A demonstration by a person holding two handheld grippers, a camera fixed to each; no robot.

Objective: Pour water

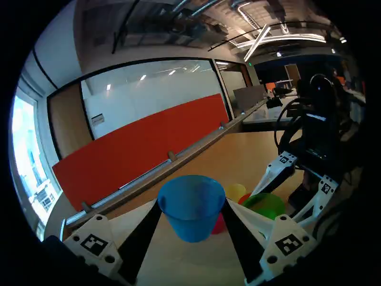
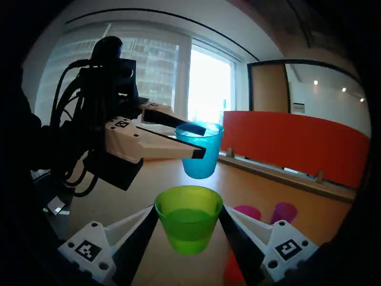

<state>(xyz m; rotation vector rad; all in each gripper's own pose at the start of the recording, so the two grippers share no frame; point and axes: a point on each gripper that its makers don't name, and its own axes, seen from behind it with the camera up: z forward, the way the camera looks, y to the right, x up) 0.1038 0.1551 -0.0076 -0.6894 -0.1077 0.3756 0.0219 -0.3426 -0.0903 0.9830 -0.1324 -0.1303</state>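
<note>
Currently the left hand-held gripper (image 1: 191,204) is clamping the blue cup (image 1: 191,212) between both fingers, one pressing on each side of the wall just below the rim. It is holding the cup upright over the table (image 1: 238,157). In the right gripper view that cup is hanging clear of the wooden top, beyond the green cup (image 2: 189,229) and higher than it, its mouth facing up with little tilt.

The right hand-held gripper (image 2: 189,209) is gripping the green cup the same way, with its fingers closed against the two sides. A liquid level is showing through the translucent wall at roughly half height. Whether the blue cup is carrying anything, I cannot tell. The two held cups are hanging apart, not touching.

On the table, a yellow cup (image 1: 235,190) and a red cup (image 1: 220,225) are standing just behind the blue one in the left gripper view. A magenta cup (image 2: 247,212) and a purple cup (image 2: 284,210) are standing side by side toward the table edge running along the orange partition (image 2: 295,143).
</note>
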